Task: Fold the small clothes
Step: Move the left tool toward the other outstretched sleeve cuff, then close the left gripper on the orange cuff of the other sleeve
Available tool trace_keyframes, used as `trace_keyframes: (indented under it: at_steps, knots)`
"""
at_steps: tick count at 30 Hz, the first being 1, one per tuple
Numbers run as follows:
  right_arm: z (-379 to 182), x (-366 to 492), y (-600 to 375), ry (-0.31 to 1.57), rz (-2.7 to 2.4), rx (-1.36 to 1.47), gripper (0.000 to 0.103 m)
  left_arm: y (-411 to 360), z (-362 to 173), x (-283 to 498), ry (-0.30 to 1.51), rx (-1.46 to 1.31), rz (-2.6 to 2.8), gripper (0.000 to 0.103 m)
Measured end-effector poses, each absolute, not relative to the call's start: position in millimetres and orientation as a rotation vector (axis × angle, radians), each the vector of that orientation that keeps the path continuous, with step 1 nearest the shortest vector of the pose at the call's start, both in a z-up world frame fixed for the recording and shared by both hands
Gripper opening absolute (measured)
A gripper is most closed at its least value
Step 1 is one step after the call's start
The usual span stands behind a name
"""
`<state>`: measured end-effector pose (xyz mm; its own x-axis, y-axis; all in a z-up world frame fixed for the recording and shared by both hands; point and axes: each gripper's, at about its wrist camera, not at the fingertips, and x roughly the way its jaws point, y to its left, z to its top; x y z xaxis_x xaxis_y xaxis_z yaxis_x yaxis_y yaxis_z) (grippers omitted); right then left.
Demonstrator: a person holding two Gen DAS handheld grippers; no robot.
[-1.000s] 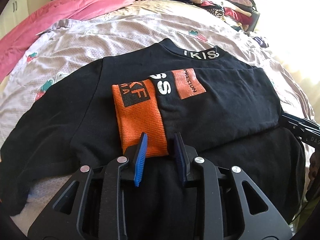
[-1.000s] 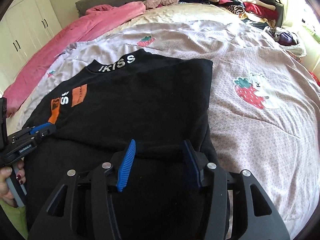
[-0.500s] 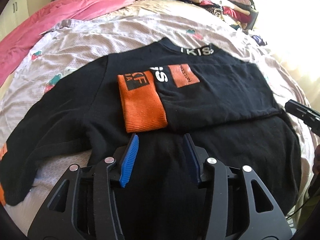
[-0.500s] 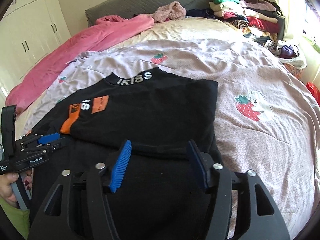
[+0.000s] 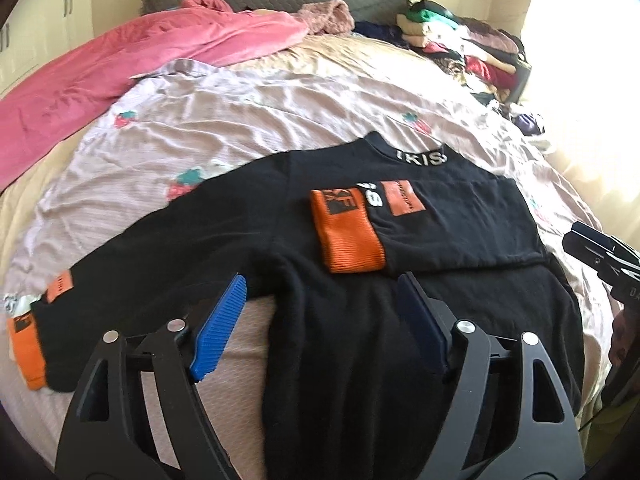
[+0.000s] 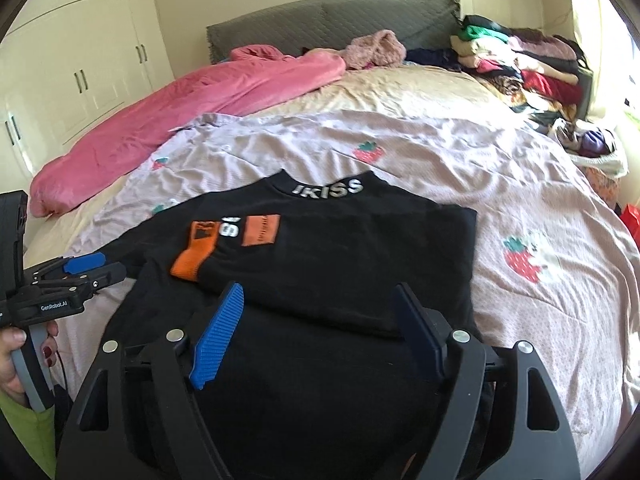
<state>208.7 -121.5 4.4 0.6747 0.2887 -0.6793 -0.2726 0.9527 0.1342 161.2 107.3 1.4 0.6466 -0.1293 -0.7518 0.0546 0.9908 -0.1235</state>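
Observation:
A black sweatshirt [image 5: 360, 340] with orange cuffs lies flat on the bed, collar lettering at the far side. Its right sleeve is folded across the chest, orange cuff [image 5: 348, 236] on top; its other sleeve stretches out left to a second orange cuff [image 5: 26, 356]. My left gripper [image 5: 322, 312] hovers above the hem, jaws opening, nothing between them. In the right wrist view the sweatshirt [image 6: 352, 248] lies ahead, with my right gripper [image 6: 320, 320] above its near part, jaws opening and empty. The left gripper [image 6: 86, 266] shows at that view's left edge, held by a hand.
A lilac strawberry-print sheet [image 5: 260, 120] covers the bed under the sweatshirt. A pink blanket [image 6: 192, 100] lies at the far left. A pile of folded clothes [image 6: 520, 64] sits at the far right by the grey headboard [image 6: 332, 20]. White wardrobes [image 6: 80, 64] stand left.
Both grippers let go, opened wider and drew back and up from the sweatshirt. The folded sleeve stays on the chest, and the left sleeve's cuff has come into view.

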Motion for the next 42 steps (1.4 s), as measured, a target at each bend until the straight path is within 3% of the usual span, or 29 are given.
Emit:
trace_keyframes:
  at_steps: [3, 6, 8, 42]
  knots:
    - [10, 207, -109, 0.758, 0.334, 0.008, 0.077, 118, 7, 155, 0.845, -0.105, -0.080, 0.082]
    - [16, 205, -98, 0.738, 0.350, 0.000, 0.088, 128, 11, 150, 0.832, -0.119, -0.061, 0.089]
    - [21, 204, -92, 0.727, 0.363, -0.004, 0.089, 136, 15, 145, 0.813, -0.133, -0.048, 0.092]
    - [34, 209, 25, 0.710, 0.537, -0.117, 0.090, 302, 8, 85, 0.760, -0.352, 0.253, 0.093]
